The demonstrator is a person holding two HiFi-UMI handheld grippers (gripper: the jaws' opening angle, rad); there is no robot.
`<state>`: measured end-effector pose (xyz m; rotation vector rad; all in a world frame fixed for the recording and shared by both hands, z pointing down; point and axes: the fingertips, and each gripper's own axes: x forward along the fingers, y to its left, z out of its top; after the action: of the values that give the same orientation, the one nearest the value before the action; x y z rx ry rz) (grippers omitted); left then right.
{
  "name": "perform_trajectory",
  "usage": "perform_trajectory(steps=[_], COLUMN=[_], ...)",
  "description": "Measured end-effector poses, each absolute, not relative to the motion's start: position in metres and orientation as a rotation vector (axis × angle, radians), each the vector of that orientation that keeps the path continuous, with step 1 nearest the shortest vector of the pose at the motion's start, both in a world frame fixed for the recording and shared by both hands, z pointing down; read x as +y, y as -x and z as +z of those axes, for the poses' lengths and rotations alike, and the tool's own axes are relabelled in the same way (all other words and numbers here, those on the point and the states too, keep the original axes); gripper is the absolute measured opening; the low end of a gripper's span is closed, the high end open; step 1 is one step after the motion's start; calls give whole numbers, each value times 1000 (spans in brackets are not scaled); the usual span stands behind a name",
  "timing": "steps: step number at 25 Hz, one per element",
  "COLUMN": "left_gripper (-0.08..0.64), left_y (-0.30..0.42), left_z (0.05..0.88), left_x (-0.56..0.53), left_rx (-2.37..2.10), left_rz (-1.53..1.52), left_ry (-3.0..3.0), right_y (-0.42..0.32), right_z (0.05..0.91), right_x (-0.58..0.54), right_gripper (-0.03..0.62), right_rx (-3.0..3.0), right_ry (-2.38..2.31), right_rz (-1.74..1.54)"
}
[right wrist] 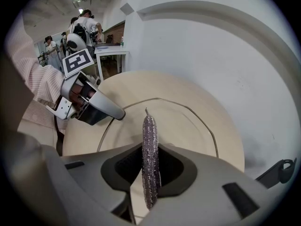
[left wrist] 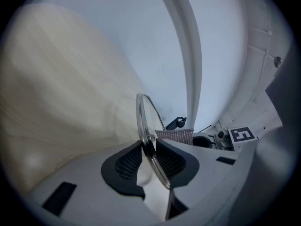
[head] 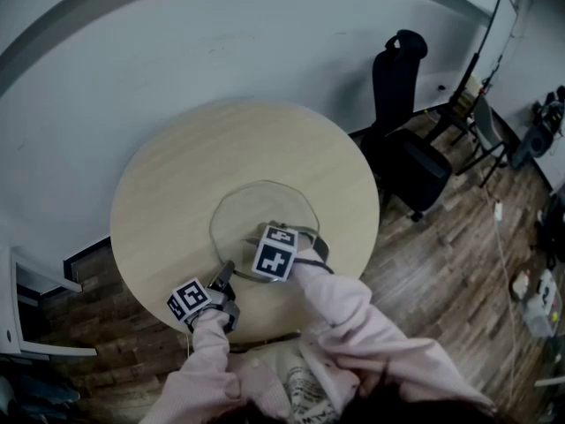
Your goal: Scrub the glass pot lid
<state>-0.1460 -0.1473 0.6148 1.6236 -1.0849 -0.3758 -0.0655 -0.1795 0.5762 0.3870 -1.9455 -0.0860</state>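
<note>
A round glass pot lid (head: 256,210) with a metal rim lies on the round wooden table (head: 177,175). My left gripper (head: 226,272) is at the lid's near left edge, shut on the rim. In the left gripper view the lid (left wrist: 146,121) stands edge-on between the pads of the left gripper (left wrist: 150,157). My right gripper (head: 287,230) hovers over the lid's near right part, pointing steeply down. It is shut on a silvery scrub cloth (right wrist: 149,149) that sticks out from the right gripper (right wrist: 150,171) above the lid (right wrist: 188,121). The left gripper (right wrist: 94,106) shows at that view's left.
A black office chair (head: 402,140) stands beyond the table's right side on the wooden floor (head: 459,254). White wall (head: 221,34) curves behind the table. A white cabinet edge (head: 26,316) is at the left. People (right wrist: 84,25) stand by a white desk (right wrist: 110,53) far off.
</note>
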Motion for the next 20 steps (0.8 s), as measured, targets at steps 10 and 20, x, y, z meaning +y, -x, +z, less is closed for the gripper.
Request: perform_trajectory(steps=[10,20], left_gripper=[101,102], left_y=[146,143], left_z=[615,614], left_x=[-147,-147], left_rx=[-1074,-1063], left_rz=[-373,-362], left_ry=[-1633,-1641], right_y=[73,80], right_z=[575,573], right_x=[-163,-148], right_gripper=[81,81], right_rx=[-1955,-1963], right_ry=[-364,-331], right_rz=[-87,-77])
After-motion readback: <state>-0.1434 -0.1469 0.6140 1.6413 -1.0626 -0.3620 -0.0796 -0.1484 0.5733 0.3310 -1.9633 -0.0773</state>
